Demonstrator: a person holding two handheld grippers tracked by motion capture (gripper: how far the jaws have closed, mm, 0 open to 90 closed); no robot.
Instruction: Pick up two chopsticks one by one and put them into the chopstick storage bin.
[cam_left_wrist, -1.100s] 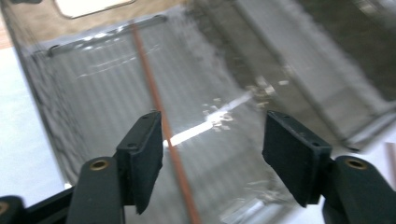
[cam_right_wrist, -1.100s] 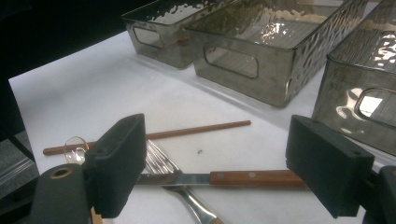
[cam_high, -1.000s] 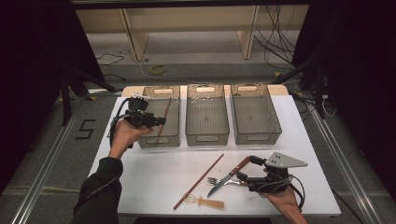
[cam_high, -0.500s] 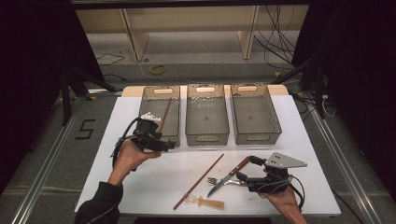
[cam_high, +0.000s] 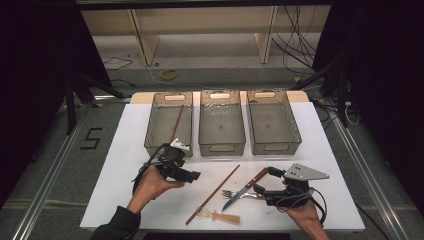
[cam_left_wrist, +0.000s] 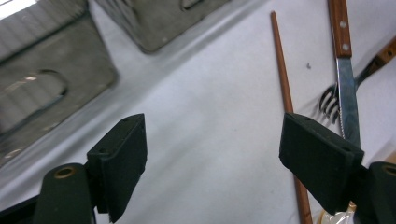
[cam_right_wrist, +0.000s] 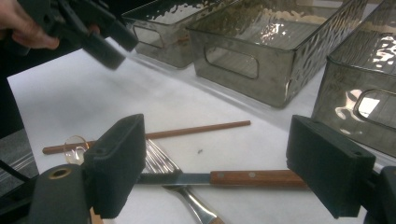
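Grey floor (cam_high: 60, 165) (cables (cam_high: 300, 45) behind).

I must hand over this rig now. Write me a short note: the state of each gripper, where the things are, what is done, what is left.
Left gripper: jaws open and just opened wider, nothing between them, above the table near the loose chopstick.
Right gripper: jaws open, not gripping, at the knife and fork.
Done: one chopstick lies in the left bin.
Left: the loose chopstick, knife, fork and a clear-headed utensil remain on the table; the middle bin and right bin look empty.
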